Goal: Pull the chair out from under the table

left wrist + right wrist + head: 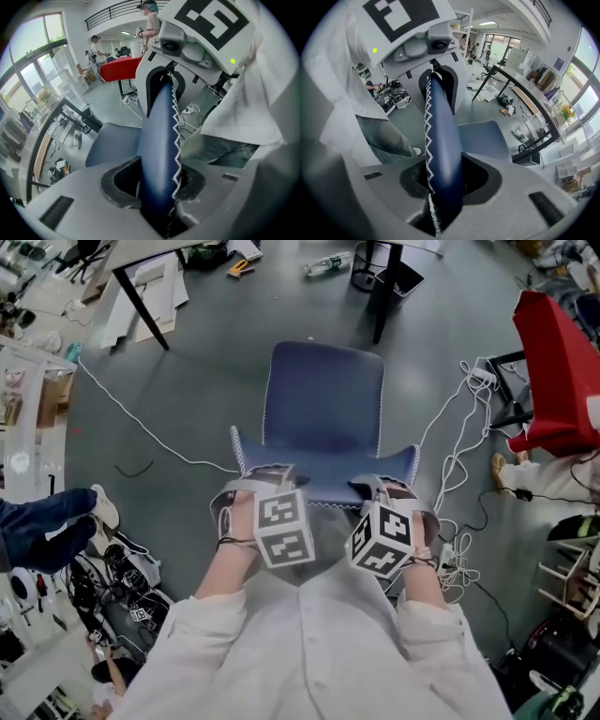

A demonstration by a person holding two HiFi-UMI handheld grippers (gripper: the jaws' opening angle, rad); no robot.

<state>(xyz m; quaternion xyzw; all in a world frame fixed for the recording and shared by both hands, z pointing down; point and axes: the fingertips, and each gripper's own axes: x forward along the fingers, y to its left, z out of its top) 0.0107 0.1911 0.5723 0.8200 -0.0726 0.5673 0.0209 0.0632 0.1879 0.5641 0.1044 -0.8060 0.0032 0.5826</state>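
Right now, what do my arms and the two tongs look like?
Left tongs and right tongs are pale grey plastic, each topped by a white cube with black square markers. A thin dark cord runs behind each. The sleeves are long and off-white.

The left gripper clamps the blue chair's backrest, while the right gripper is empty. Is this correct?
No. The right gripper is not empty: its fingers also clamp the backrest, as the right gripper view shows. The left gripper does clamp it.
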